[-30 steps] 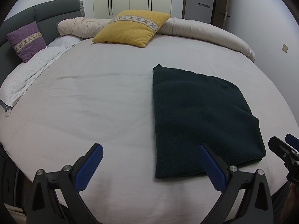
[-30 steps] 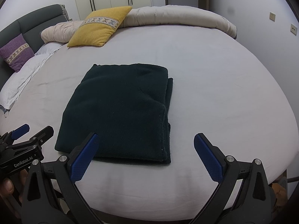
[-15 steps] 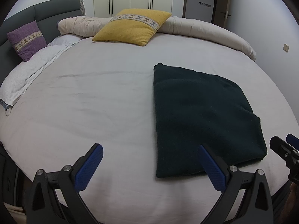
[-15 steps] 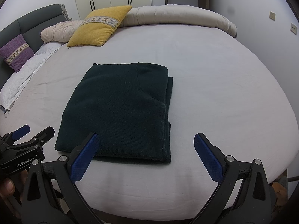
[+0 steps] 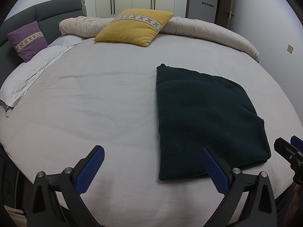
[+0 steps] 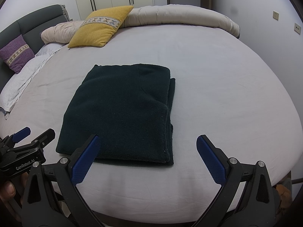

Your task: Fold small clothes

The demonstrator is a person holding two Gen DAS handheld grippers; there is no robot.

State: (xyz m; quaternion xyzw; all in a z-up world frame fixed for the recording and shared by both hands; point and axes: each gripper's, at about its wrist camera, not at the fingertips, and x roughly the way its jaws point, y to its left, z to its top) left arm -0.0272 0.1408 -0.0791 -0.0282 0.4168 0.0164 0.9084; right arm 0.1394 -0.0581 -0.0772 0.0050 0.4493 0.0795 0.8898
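A dark green knitted garment (image 5: 204, 117) (image 6: 121, 113) lies folded into a flat rectangle on the pale bed sheet (image 5: 94, 104) (image 6: 217, 87). My left gripper (image 5: 151, 168) hovers open near the bed's front edge, its right finger over the garment's near left corner, holding nothing. In the right wrist view my right gripper (image 6: 145, 157) is open as well, straddling the garment's near right corner with nothing between its blue pads. Each gripper shows at the edge of the other's view: the right one (image 5: 289, 151), the left one (image 6: 28, 143).
A yellow cushion (image 5: 134, 28) (image 6: 100, 28) and a rolled beige duvet (image 5: 208, 30) (image 6: 180, 15) lie at the far side of the bed. A purple cushion (image 5: 26, 39) leans on the grey headboard, beside a white towel (image 5: 28, 81). A person's fingers (image 6: 7, 191) hold the left gripper.
Both grippers have pulled back and risen very slightly; the garment lies unmoved and both stay open.
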